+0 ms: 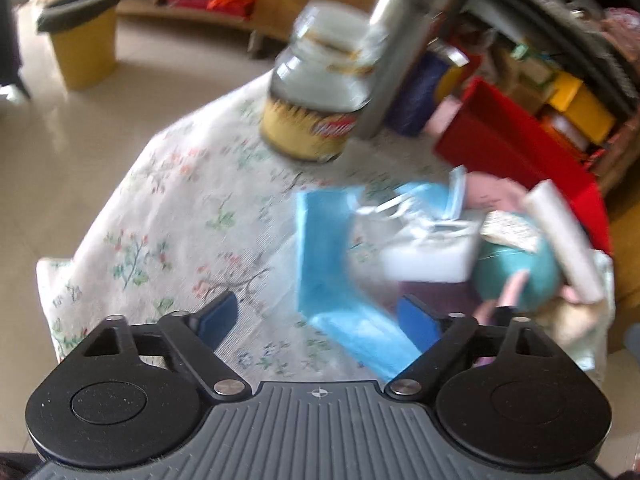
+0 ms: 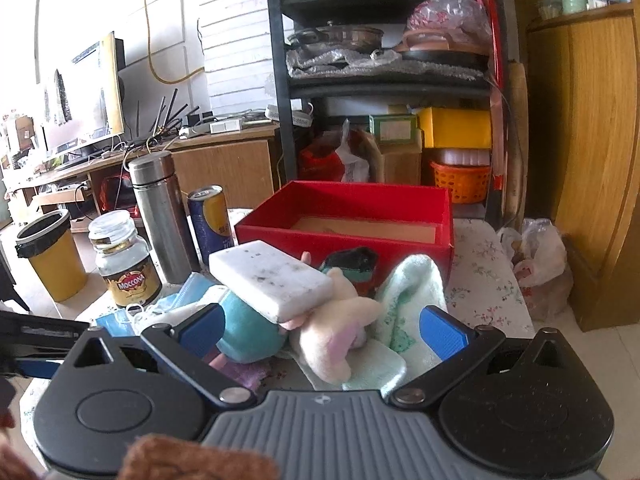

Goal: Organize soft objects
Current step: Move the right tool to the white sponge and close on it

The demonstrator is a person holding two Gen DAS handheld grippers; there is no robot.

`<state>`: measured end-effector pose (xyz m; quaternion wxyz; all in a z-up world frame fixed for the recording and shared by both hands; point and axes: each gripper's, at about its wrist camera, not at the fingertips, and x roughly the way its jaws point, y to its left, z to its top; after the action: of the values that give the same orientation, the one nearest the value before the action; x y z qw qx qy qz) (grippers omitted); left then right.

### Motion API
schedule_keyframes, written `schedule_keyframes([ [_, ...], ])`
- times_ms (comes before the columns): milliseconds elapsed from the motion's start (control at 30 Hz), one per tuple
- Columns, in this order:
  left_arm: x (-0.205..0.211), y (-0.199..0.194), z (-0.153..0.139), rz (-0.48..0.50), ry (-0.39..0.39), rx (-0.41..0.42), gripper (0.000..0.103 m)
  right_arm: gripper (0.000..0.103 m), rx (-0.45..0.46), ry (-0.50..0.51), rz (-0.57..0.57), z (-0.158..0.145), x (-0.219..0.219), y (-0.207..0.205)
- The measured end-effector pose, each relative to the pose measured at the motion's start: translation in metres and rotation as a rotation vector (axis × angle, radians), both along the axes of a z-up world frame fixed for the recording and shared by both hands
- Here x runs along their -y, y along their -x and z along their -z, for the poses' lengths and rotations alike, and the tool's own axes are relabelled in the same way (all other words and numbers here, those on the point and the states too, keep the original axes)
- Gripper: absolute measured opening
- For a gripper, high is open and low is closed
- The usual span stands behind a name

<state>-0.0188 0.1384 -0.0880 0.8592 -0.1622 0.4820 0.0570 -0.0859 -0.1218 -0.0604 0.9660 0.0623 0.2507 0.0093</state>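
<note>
On the floral tablecloth (image 1: 168, 208) lies a pile of soft things. In the left wrist view a blue face mask (image 1: 320, 256) lies flat between the fingers of my left gripper (image 1: 320, 318), which is open just above it; its right pad overlaps the mask's edge. Beyond are a white sponge (image 1: 428, 260) and a teal plush (image 1: 516, 268). My right gripper (image 2: 323, 328) is open around a cream and teal plush toy (image 2: 332, 320), with the pads apart from it. The white sponge (image 2: 272, 280) rests on the toy and a pale green towel (image 2: 404, 300) lies beside it. An open red box (image 2: 344, 232) stands behind.
A coffee jar (image 2: 124, 264), a steel flask (image 2: 160, 216) and a drink can (image 2: 210, 216) stand at the back left of the table. A yellow bin (image 2: 52, 256) is on the floor to the left, a plastic bag (image 2: 536, 264) to the right. A dark shelf (image 2: 380, 80) rises behind.
</note>
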Motion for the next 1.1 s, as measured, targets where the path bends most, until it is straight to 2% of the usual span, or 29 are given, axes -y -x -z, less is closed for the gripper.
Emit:
schedule_keyframes([
  [100, 0.001, -0.003, 0.012, -0.025, -0.003, -0.025, 0.072, 0.079, -0.019, -0.028, -0.005, 0.002, 0.006, -0.003],
  [200, 0.002, -0.01, 0.016, -0.037, 0.027, -0.018, 0.066, 0.079, -0.044, -0.049, -0.003, 0.004, 0.01, -0.007],
  [333, 0.014, -0.017, 0.019, -0.017, 0.026, -0.017, 0.054, 0.079, -0.058, -0.078, -0.002, 0.004, 0.013, -0.008],
  [400, 0.018, -0.021, 0.021, 0.001, 0.027, -0.001, 0.035, 0.079, -0.054, -0.079, 0.007, 0.003, 0.016, -0.007],
  [433, 0.019, -0.021, 0.022, 0.001, 0.038, -0.002, 0.034, 0.079, -0.054, -0.08, 0.012, 0.003, 0.017, -0.008],
  [500, 0.018, -0.02, 0.02, -0.007, 0.058, -0.004, 0.025, 0.079, -0.056, -0.083, 0.021, 0.003, 0.018, -0.008],
  [633, 0.016, -0.011, 0.013, 0.022, 0.058, 0.006, 0.02, 0.079, -0.059, -0.08, 0.032, 0.003, 0.021, -0.012],
  [700, 0.013, -0.005, 0.008, 0.037, 0.058, 0.017, 0.013, 0.079, -0.058, -0.077, 0.027, 0.002, 0.02, -0.013],
  [767, 0.009, 0.001, 0.004, 0.04, 0.078, 0.017, 0.012, 0.079, -0.055, -0.066, 0.017, 0.002, 0.018, -0.014],
  [800, 0.005, 0.005, 0.001, 0.038, 0.093, 0.023, 0.008, 0.079, -0.057, -0.063, 0.014, 0.002, 0.018, -0.016],
  [900, 0.001, 0.013, -0.013, 0.057, 0.092, 0.061, 0.002, 0.079, -0.072, -0.096, 0.024, 0.002, 0.023, -0.021],
  [1000, -0.001, 0.017, -0.02, 0.08, 0.094, 0.086, 0.0, 0.079, -0.076, -0.101, 0.042, 0.0, 0.027, -0.026],
  [1100, -0.001, 0.013, -0.011, 0.08, 0.098, 0.055, 0.0, 0.079, -0.063, -0.071, 0.058, -0.001, 0.027, -0.029],
])
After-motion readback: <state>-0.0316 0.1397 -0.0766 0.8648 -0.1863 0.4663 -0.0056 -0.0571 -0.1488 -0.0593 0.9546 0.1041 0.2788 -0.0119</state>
